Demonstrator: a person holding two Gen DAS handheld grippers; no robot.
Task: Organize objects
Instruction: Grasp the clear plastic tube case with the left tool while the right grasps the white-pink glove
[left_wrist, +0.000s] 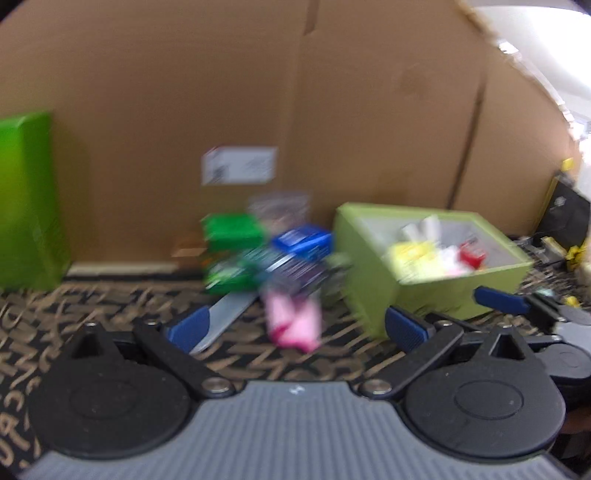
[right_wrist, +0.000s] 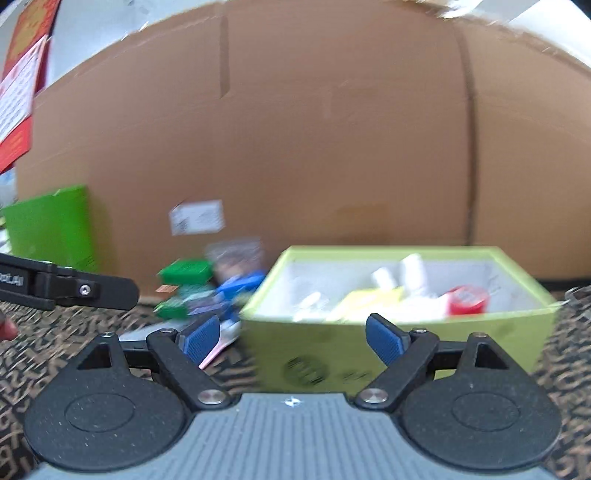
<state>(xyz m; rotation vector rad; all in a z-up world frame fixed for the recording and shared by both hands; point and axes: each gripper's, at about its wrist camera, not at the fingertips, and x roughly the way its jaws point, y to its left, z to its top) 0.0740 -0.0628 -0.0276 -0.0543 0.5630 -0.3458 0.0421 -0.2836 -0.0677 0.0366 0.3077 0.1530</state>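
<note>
Both views are motion-blurred. A light green open box (left_wrist: 424, 295) (right_wrist: 406, 347) sits on the patterned carpet and holds white, yellow and red items (right_wrist: 465, 299). Left of it lies a pile of small packages: green boxes (left_wrist: 232, 232) (right_wrist: 184, 273), a blue box (left_wrist: 303, 240) (right_wrist: 240, 284) and a pink packet (left_wrist: 293, 325). My left gripper (left_wrist: 295, 326) is open and empty, facing the pink packet. My right gripper (right_wrist: 291, 336) is open and empty in front of the box's near wall. The right gripper's finger (left_wrist: 498, 301) shows in the left wrist view.
A big cardboard box (left_wrist: 258, 92) (right_wrist: 295, 147) stands behind everything like a wall. A tall bright green box (left_wrist: 26, 203) (right_wrist: 51, 225) stands at the left. Black and yellow items (left_wrist: 565, 218) lie at the far right. The left gripper's arm (right_wrist: 66, 290) reaches in at the left.
</note>
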